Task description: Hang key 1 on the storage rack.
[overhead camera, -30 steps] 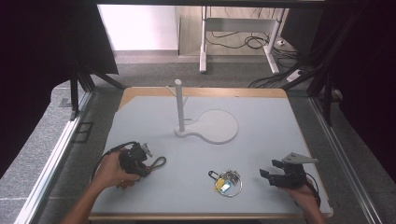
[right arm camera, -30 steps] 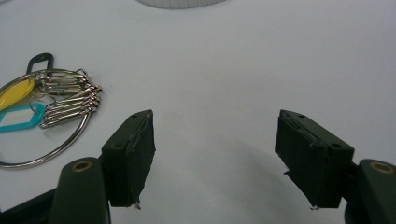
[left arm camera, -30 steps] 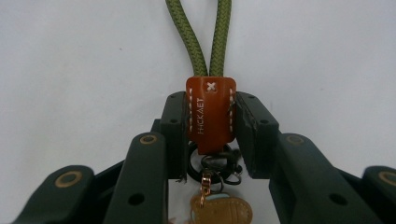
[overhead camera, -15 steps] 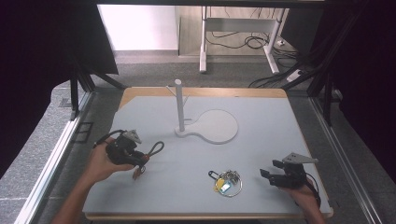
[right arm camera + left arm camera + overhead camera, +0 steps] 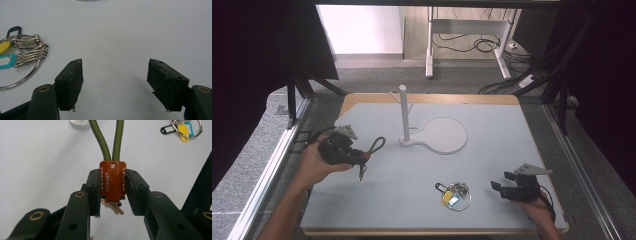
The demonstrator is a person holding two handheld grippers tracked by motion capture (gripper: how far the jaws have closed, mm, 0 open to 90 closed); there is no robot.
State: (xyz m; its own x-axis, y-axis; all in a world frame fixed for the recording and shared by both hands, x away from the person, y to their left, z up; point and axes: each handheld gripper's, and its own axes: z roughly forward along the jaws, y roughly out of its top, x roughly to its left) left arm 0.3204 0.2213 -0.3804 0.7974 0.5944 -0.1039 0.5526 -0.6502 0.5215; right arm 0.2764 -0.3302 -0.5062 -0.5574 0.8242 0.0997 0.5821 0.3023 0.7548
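Brown leather tab of the keychain [image 5: 113, 181] sits clamped in the left gripper [image 5: 343, 151], above the table [image 5: 492, 150]. Steer its green loop (2 strands) squarely over the post [image 5: 404, 113]; right gripper [image 5: 506, 187] rests open.

The cord loop [image 5: 110, 138] was olive green with a woven herringbone weave. Its leather tab [image 5: 112, 181] was rust-brown with white stitching, a white cross and pale lettering. The key ring [image 5: 23, 53] was silver, carrying 1 yellow tag [image 5: 184, 131], 1 teal tag [image 5: 6, 61] and 1 black tag [image 5: 168, 130]. The table [image 5: 492, 165] was pale blue-grey, the stand [image 5: 434, 135] white. Both grippers' jaws were black.
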